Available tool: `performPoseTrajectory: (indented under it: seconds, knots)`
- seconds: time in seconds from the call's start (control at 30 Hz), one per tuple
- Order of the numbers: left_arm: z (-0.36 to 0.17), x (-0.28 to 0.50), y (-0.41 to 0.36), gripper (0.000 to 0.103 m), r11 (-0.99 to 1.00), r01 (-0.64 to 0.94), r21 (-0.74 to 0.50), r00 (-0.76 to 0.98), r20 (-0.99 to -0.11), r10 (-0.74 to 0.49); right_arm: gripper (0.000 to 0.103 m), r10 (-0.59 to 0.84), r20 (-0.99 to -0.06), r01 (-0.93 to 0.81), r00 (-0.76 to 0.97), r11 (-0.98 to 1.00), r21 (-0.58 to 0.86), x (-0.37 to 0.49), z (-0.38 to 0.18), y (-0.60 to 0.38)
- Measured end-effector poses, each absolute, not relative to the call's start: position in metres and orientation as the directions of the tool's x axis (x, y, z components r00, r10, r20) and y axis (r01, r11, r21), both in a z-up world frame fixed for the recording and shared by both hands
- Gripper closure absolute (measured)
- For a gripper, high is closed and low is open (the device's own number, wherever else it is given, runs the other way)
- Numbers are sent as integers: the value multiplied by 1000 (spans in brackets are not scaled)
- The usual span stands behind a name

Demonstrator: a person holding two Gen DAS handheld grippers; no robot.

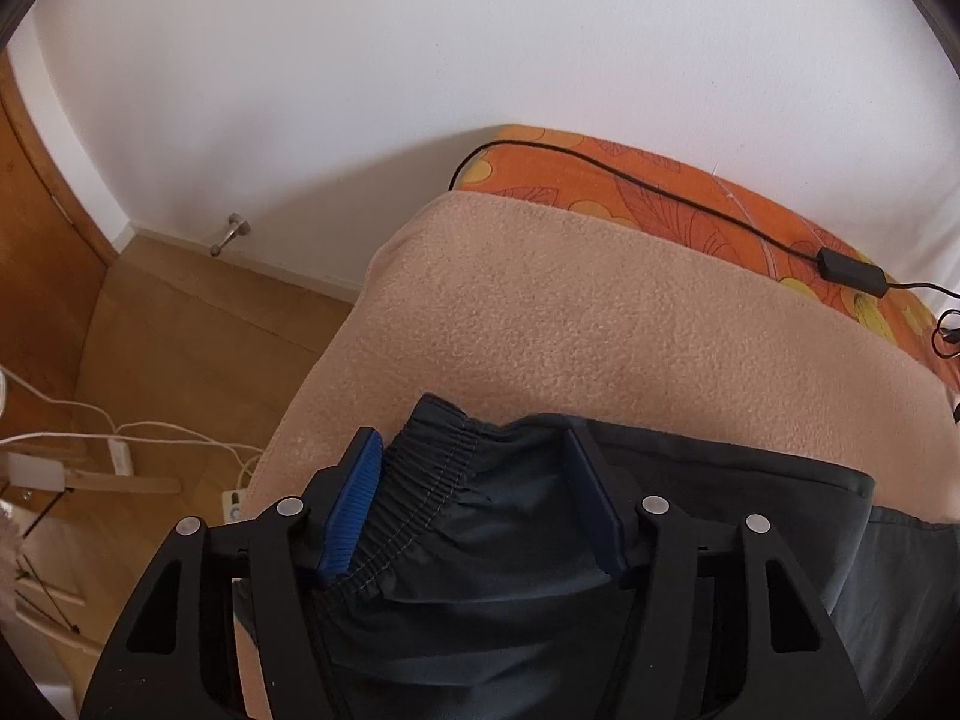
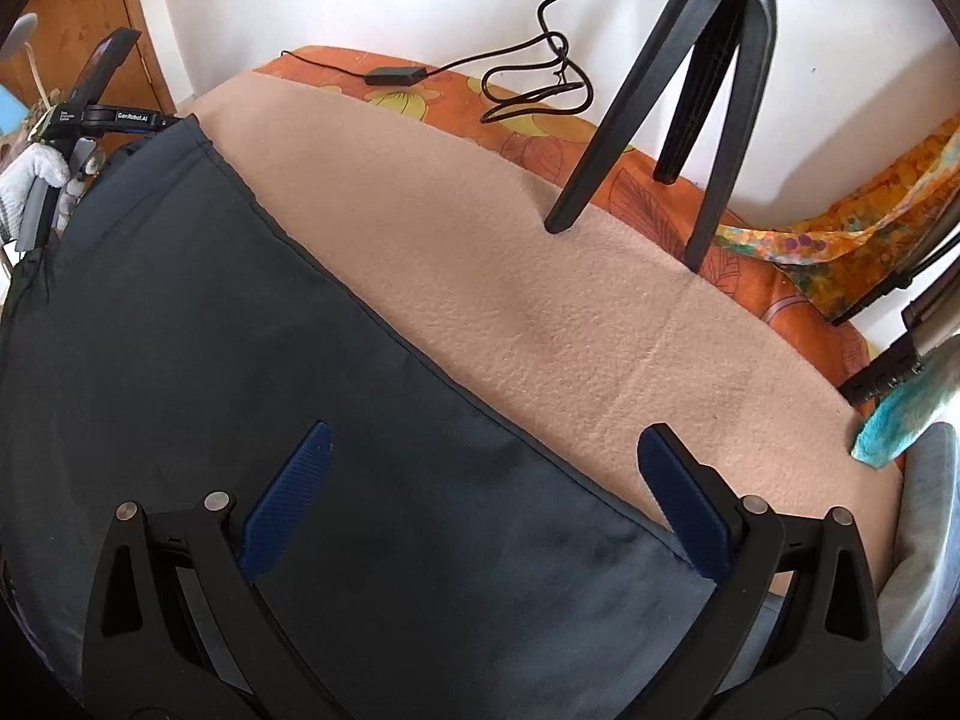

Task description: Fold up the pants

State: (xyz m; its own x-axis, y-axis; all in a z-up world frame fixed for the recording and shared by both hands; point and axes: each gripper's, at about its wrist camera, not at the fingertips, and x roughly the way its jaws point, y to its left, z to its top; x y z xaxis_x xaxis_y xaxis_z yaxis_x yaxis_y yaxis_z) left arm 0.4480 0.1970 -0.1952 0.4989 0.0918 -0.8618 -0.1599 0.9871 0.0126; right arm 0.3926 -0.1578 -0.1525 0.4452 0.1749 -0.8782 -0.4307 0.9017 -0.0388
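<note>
Both tools down at the pants, grasp stage of the fold.

Pants (image 2: pixel 240 330) lie flat on the beige blanket (image 2: pixel 540 300) of the bed. My left tool (image 1: pixel 474 474) stands about half open, astride the bunched elastic waistband (image 1: pixel 420 480), pads not yet pinching. My right tool (image 2: pixel 480 486) gapes wide over the hem end, holding nothing. Next, I judge: close both, then lift together.
</note>
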Motion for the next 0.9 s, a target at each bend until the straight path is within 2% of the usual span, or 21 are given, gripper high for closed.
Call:
performPoseTrajectory:
  seconds: [0.07,0.13,0.2,0.3,0.37,0.43,0.47,0.5,0.53,0.6,0.67,0.9]
  knots:
    - [-195,450,199,43,987,-162,-6,506,-859,77,0,170,-888,-445,426,895,-42,399,-161,-155]
    - [-194,451,199,53,989,-146,-19,520,-852,60,0,155,-899,-455,410,889,-54,404,-168,-153]
    - [-195,451,201,74,991,-135,-13,540,-840,63,0,171,-898,-457,405,889,-37,407,-171,-153]
    - [-195,448,203,78,993,-112,-21,561,-827,46,0,189,-899,-451,395,893,-10,407,-172,-156]
    - [-193,445,206,79,994,-107,-38,569,-822,30,7,219,-895,-446,389,895,26,406,-172,-157]
    - [-190,443,210,80,991,-118,-56,582,-813,23,24,230,-889,-459,396,888,25,399,-169,-156]
    - [-188,442,212,80,990,-127,-59,591,-806,27,40,239,-886,-471,397,882,27,395,-166,-154]
    - [-184,440,214,81,989,-131,-65,601,-799,27,51,247,-884,-479,397,877,30,392,-164,-152]
    - [-181,439,216,81,988,-139,-67,610,-792,32,76,252,-885,-486,392,874,34,389,-162,-150]
    - [-174,435,221,81,985,-148,-86,620,-784,25,94,235,-893,-477,384,879,26,389,-161,-146]
    - [-166,429,227,82,982,-158,-99,637,-770,25,98,219,-899,-474,380,880,14,386,-159,-142]
    - [-135,397,252,82,968,-172,-182,706,-709,-8,99,237,-860,-450,452,893,10,359,-122,-144]
